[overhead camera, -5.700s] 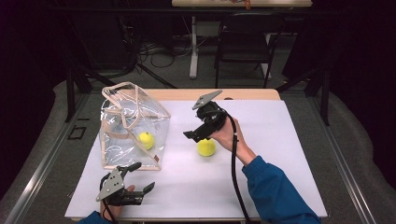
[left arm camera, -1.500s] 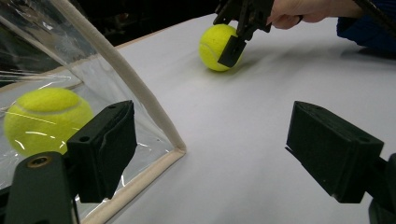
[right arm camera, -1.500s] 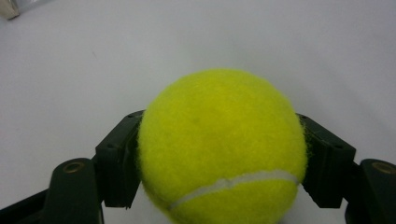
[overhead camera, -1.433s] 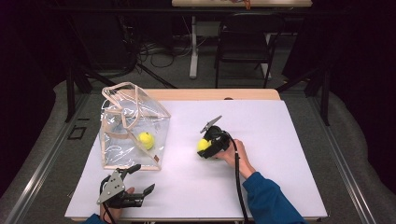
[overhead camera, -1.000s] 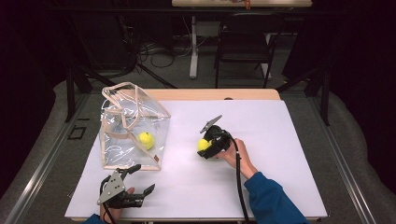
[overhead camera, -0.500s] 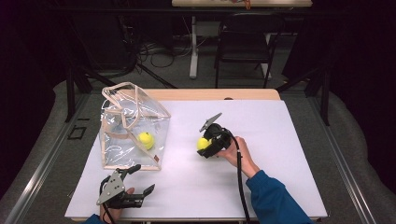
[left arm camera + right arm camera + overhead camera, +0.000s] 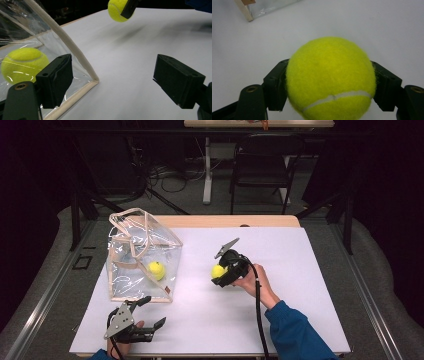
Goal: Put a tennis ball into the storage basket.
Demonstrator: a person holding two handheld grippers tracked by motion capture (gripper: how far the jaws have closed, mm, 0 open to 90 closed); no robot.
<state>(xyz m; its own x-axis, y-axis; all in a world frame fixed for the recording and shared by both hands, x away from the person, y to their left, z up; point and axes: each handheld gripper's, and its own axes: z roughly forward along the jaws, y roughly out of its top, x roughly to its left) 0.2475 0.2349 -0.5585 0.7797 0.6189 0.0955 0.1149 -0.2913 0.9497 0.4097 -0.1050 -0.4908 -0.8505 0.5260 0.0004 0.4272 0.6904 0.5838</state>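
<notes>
One tennis ball (image 7: 156, 269) already inside clear bag (image 7: 142, 255). Second ball (image 7: 217, 271) right of bag, lifted off counter (image 7: 300, 270), pinched by right gripper (image 7: 223, 274); bagging remains. Left gripper (image 7: 147, 312) spread, empty, before bag.

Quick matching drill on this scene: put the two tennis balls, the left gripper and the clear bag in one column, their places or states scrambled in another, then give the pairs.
1. held tennis ball
2. second tennis ball
3. left gripper
4. clear bag

A. jaws open, empty, near the table's front edge
B. inside the bag
C. clamped in the right gripper
D. standing at the table's left

Pairs: 1-C, 2-B, 3-A, 4-D
</notes>
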